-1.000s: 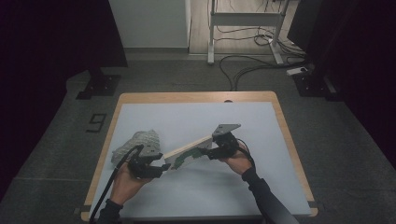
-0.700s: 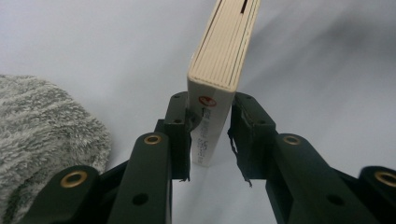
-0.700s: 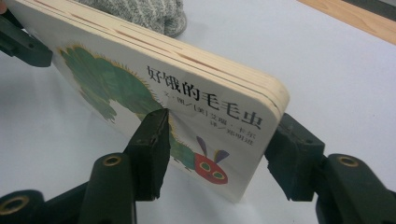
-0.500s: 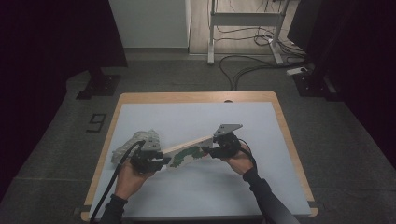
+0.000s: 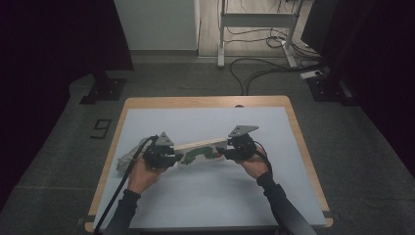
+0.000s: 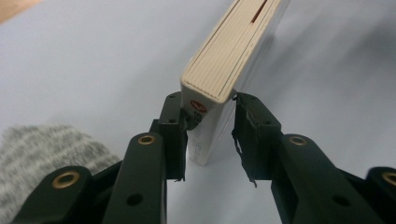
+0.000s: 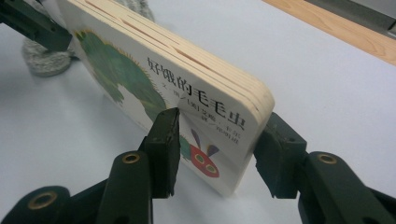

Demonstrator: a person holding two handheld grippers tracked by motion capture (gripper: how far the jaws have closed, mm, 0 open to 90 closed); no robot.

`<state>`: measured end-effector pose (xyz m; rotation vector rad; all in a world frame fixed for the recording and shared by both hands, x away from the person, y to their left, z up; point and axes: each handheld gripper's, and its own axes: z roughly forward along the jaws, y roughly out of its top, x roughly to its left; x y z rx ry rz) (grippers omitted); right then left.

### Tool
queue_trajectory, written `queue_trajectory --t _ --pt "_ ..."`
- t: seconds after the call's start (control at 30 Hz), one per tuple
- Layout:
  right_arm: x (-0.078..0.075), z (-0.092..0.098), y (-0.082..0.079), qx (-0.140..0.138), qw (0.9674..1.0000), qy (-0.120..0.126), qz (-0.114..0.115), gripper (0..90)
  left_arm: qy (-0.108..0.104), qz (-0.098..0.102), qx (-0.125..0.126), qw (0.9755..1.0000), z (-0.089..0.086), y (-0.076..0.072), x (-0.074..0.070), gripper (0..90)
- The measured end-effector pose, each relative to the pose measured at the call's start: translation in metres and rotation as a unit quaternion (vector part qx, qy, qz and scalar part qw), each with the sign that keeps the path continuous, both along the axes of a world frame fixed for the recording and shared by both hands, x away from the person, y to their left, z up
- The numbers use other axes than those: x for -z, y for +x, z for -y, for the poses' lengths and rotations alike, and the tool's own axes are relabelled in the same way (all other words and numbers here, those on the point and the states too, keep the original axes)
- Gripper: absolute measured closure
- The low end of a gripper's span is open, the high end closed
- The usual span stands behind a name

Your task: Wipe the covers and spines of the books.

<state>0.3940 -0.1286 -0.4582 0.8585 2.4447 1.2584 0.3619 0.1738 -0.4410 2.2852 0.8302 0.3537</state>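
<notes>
A thick board book (image 5: 200, 149) with a green caterpillar on its cover stands on its long edge on the table. My left gripper (image 5: 177, 157) has the book's left end between its jaws. In the left gripper view the pads (image 6: 175, 126) press the lower corner of the book (image 6: 224, 56); these jaws closed, then eased slightly. My right gripper (image 5: 220, 152) holds the right end. Its jaws have just been closing and now clamp the cover and back of the book (image 7: 154, 70), just left of the red caterpillar head (image 7: 203, 161).
A grey knitted cloth (image 5: 128, 157) lies bunched on the table behind my left hand, also seen as the cloth (image 6: 37, 154) beside the left jaw. The pale blue mat (image 5: 205, 196) has a wooden border (image 5: 205, 102). Cables and stands lie on the floor beyond.
My left hand slid rightward and away from me to the book's left end. Both pairs of jaws narrowed onto the book. The book now lies more level across the table.
</notes>
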Motion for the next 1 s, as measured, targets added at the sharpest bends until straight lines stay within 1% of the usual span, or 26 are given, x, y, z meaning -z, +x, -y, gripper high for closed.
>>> queue_trajectory --t 0.17,0.2,0.27,0.33,0.47,0.63,0.8,0.93,1.0 --pt "0.001 0.003 0.005 0.007 1.0000 0.001 -0.001 51.6 -0.006 0.002 -0.001 1.0000 0.002 0.007 0.003 64.2" --pt "0.002 0.004 0.005 0.008 1.0000 0.001 -0.003 51.7 -0.008 0.001 -0.003 1.0000 0.002 0.007 0.003 63.9" --pt "0.003 0.005 0.005 0.007 0.9999 0.009 -0.004 51.7 -0.010 -0.002 -0.005 0.9999 0.002 0.007 0.003 63.5" --pt "0.004 0.007 0.005 0.002 0.9999 0.011 -0.004 51.6 -0.011 -0.006 -0.007 0.9999 0.003 0.005 0.002 62.7" --pt "0.003 0.010 0.000 -0.007 0.9998 0.015 -0.008 50.0 -0.012 -0.013 -0.008 0.9998 0.004 0.001 0.001 60.8" --pt "0.002 0.013 -0.009 -0.019 0.9996 0.016 -0.012 48.2 -0.004 -0.011 0.000 0.9999 0.007 -0.009 0.000 58.2" --pt "0.004 0.019 -0.016 -0.028 0.9992 0.017 -0.022 45.8 0.001 -0.012 0.009 0.9999 0.009 -0.019 0.001 55.8" --pt "0.007 0.024 -0.022 -0.027 0.9992 0.018 -0.026 41.6 -0.004 -0.016 0.010 0.9998 0.010 -0.026 0.002 53.0" --pt "0.009 0.025 -0.026 -0.024 0.9991 0.019 -0.030 40.0 -0.011 -0.021 0.008 0.9997 0.010 -0.029 0.003 50.6"
